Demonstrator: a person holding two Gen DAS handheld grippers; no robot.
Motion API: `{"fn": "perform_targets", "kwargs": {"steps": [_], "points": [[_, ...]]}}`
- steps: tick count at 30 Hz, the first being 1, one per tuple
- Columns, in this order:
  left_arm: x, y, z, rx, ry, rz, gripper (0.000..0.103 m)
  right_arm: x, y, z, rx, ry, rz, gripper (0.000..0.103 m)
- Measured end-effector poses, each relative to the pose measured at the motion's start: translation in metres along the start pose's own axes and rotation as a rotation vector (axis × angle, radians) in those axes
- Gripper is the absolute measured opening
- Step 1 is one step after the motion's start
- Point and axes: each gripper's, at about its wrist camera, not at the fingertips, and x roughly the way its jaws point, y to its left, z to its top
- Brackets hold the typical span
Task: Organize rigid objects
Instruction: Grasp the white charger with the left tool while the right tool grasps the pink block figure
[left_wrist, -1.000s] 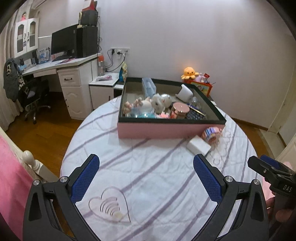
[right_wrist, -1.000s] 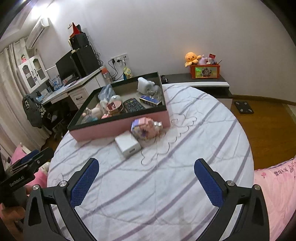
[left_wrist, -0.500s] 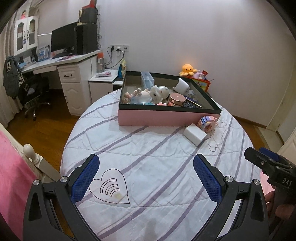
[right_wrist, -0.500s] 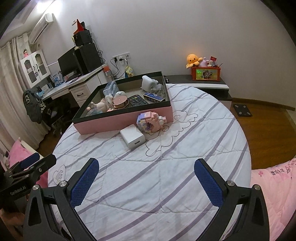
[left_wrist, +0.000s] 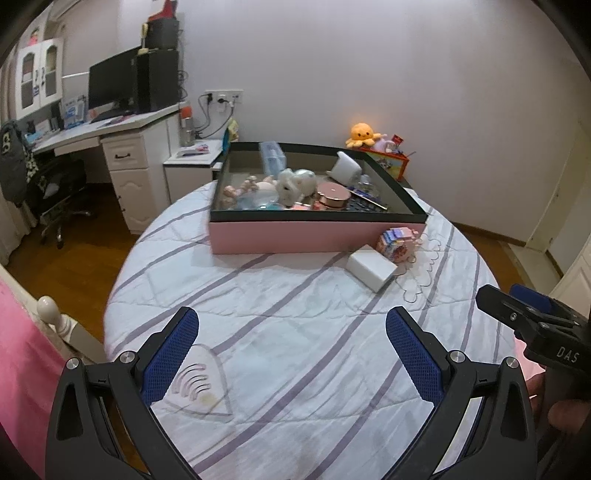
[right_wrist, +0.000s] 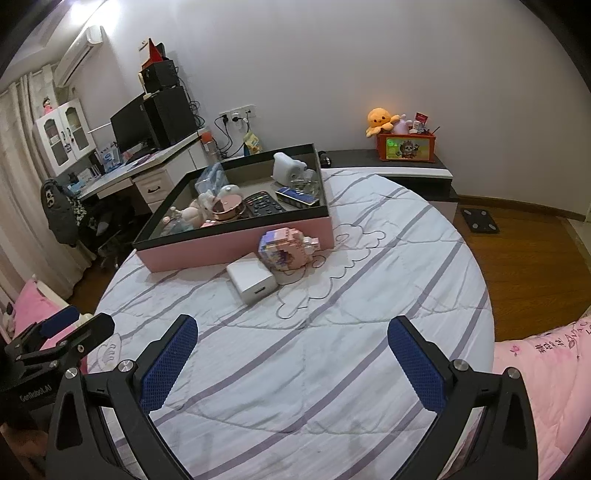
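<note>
A pink box with a black rim (left_wrist: 317, 236) (right_wrist: 236, 247) stands at the far side of the round bed and holds several toys, a remote and a round pink tin. A white charger block (left_wrist: 370, 267) (right_wrist: 252, 280) and a pink block toy (left_wrist: 398, 243) (right_wrist: 284, 249) lie on the quilt just in front of the box. My left gripper (left_wrist: 291, 354) is open and empty, well short of them. My right gripper (right_wrist: 293, 356) is open and empty, also back from them.
The round bed has a white quilt with purple stripes (left_wrist: 295, 332). A desk with a monitor (left_wrist: 110, 88) stands far left. A low shelf with an orange plush and a box (right_wrist: 406, 147) stands behind. A pink blanket (right_wrist: 546, 350) lies at the right.
Both grippers have drawn back and risen from the bed, so the box and the two loose objects look farther away. Both stay open and empty.
</note>
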Motion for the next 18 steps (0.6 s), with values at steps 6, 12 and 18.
{"fn": "perform_targets", "kwargs": {"steps": [6, 12, 18], "points": [[0.034, -0.034, 0.01, 0.044, 0.023, -0.046, 0.103, 0.01, -0.022, 0.004, 0.032, 0.01, -0.029, 0.103], [0.081, -0.065, 0.022, 0.074, 0.062, -0.062, 0.103, 0.022, -0.052, 0.005, 0.079, 0.029, -0.059, 0.103], [0.135, -0.08, 0.031, 0.068, 0.135, -0.025, 0.102, 0.035, -0.073, 0.007, 0.105, 0.049, -0.071, 0.103]]}}
